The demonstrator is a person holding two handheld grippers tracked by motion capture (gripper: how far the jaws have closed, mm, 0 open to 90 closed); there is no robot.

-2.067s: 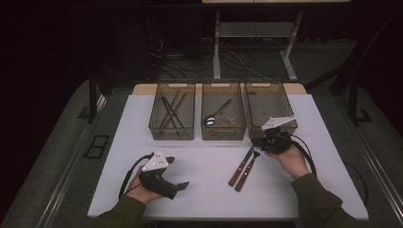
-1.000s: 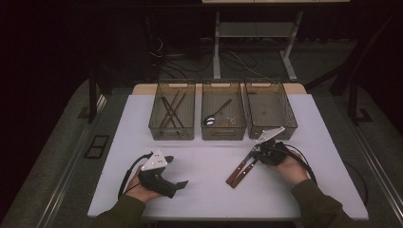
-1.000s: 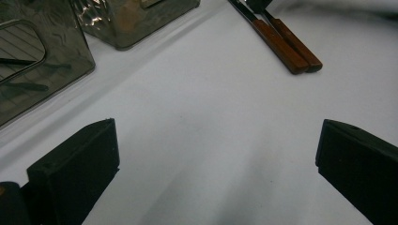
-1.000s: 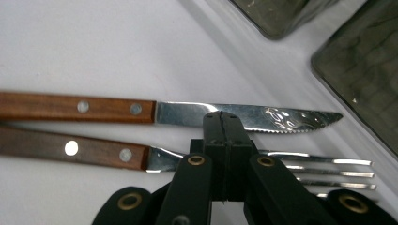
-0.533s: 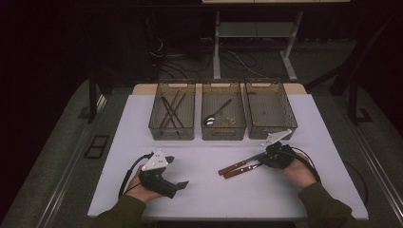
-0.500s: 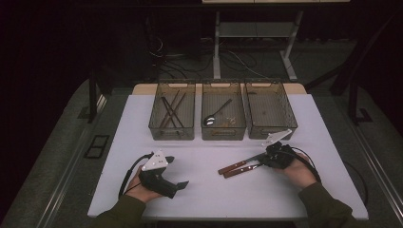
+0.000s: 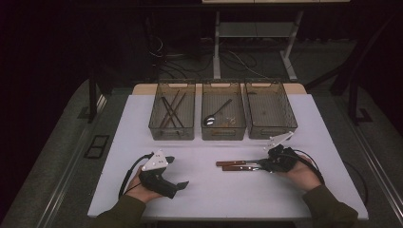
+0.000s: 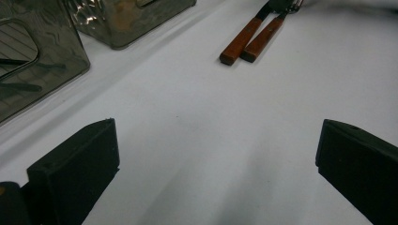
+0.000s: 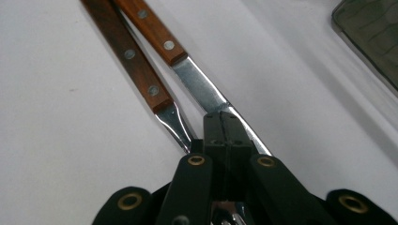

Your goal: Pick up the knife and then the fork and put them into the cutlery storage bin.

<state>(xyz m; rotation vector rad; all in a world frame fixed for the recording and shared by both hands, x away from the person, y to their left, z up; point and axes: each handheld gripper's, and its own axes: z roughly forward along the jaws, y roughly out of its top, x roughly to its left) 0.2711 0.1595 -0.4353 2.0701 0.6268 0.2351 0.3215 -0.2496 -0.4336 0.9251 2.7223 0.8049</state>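
The right gripper (image 7: pixel 267 165), jaws together over two wooden-handled utensils (image 7: pixel 237 165), is sitting near the tabletop's (image 7: pixel 209 194) right edge; the left gripper (image 7: pixel 177 184), jaws apart, is resting by the near edge.

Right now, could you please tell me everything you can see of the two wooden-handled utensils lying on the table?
The two wooden-handled utensils lie flat and side by side on the white table, in front of the middle bin. Each has a reddish-brown wooden handle set with pale metal rivets, and a shiny steel shank. The handles point toward the person's left, with the metal ends toward the right gripper. That gripper's shut black jaws sit over the steel parts; whether they clamp one I cannot tell. In the left gripper view one end looks like fork tines.
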